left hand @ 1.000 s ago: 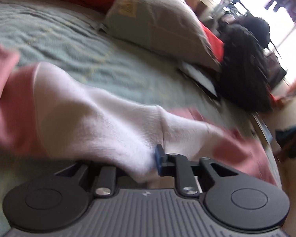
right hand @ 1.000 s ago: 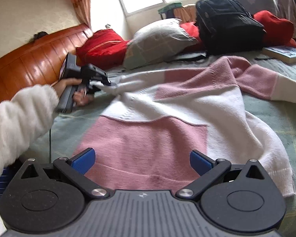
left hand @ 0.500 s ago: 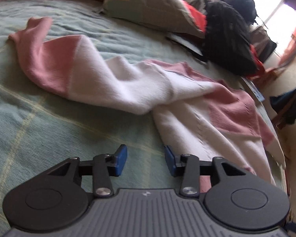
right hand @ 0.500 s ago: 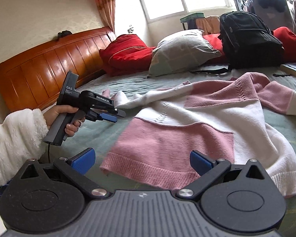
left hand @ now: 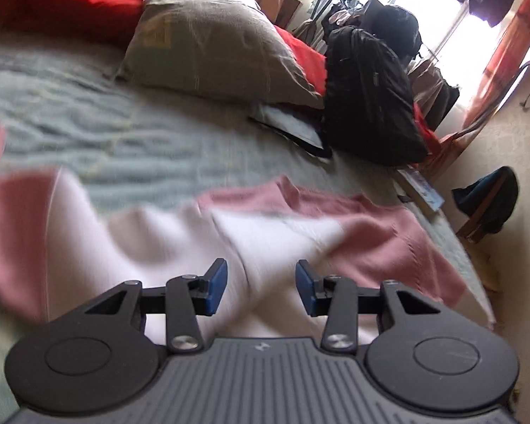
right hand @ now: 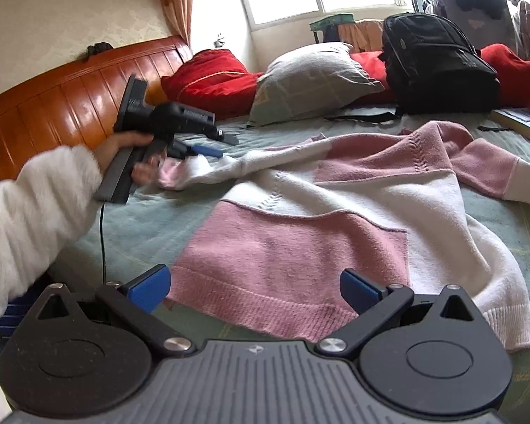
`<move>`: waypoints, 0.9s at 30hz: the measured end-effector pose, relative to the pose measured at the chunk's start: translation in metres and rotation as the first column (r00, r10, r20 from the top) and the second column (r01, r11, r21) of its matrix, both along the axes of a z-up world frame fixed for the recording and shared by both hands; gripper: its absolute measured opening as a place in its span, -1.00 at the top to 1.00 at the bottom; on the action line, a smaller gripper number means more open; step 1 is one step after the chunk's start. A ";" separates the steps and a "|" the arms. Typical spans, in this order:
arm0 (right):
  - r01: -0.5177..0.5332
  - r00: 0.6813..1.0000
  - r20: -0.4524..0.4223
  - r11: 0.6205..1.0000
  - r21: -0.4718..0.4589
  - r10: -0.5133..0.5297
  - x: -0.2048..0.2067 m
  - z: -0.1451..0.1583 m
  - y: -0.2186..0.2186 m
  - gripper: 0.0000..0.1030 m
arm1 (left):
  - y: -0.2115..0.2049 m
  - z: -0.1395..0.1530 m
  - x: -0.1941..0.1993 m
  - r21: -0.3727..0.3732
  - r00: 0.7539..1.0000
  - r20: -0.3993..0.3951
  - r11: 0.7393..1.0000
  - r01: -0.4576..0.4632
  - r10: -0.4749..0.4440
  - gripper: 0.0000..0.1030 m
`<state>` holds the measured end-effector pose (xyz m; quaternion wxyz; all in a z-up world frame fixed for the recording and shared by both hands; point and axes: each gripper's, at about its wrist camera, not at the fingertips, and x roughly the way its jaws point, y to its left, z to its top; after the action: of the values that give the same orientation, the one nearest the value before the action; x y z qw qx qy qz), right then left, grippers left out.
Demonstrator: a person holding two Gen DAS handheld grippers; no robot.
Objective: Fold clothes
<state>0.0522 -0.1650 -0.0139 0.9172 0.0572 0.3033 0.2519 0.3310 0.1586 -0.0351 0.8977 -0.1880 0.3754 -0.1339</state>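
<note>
The pink-and-white knitted sweater (right hand: 335, 219) lies spread open on the pale green quilted bedspread (right hand: 141, 226), hem toward the right wrist camera, one sleeve stretched out to about ten o'clock and the other trailing off at three o'clock. It is not folded.

The left gripper (left hand: 261, 284) has its blue pads spread, and white knit near the sleeve joint shows in the gap between them; this view is blurred, so contact with the fabric cannot be judged. The right gripper (right hand: 254, 288) hangs just above the pink hem, its pads spread wide and gripping nothing.

Judging by that, the step in hand looks like taking hold of the ten o'clock sleeve. To do it well, pinch a single layer close to the shoulder seam and draw the fabric taut, keeping clear of the grey pillow (right hand: 311, 81) and black backpack (right hand: 438, 63) at twelve o'clock.
</note>
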 end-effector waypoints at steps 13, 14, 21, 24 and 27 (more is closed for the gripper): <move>0.074 0.996 -0.048 0.997 0.019 -0.073 0.046 -0.020 -0.024 -1.00 | -0.012 -0.050 0.112 0.179 0.995 -0.038 0.979 0.102 -0.097 0.19; 0.081 0.995 -0.052 0.997 0.021 -0.080 0.050 -0.022 -0.026 -1.00 | -0.011 -0.055 0.115 0.182 0.993 -0.051 0.977 0.115 -0.107 0.19; 0.096 0.993 -0.076 0.995 0.023 -0.094 0.066 -0.035 -0.032 -1.00 | -0.008 -0.055 0.116 0.195 0.984 -0.076 0.966 0.171 -0.158 0.71; 0.089 0.993 -0.080 0.996 0.022 -0.087 0.068 -0.038 -0.030 -1.00 | -0.011 -0.043 0.115 0.253 0.991 -0.029 0.958 0.131 -0.128 0.75; 0.093 0.993 -0.076 0.995 0.022 -0.091 0.068 -0.038 -0.032 -1.00 | -0.013 -0.029 0.124 0.278 0.996 0.029 0.958 0.074 -0.086 0.77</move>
<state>0.1203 -0.1969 -0.0516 0.9151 0.0921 0.3312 0.2108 0.4547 0.1459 -0.0644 0.9165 -0.0428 0.3791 -0.1202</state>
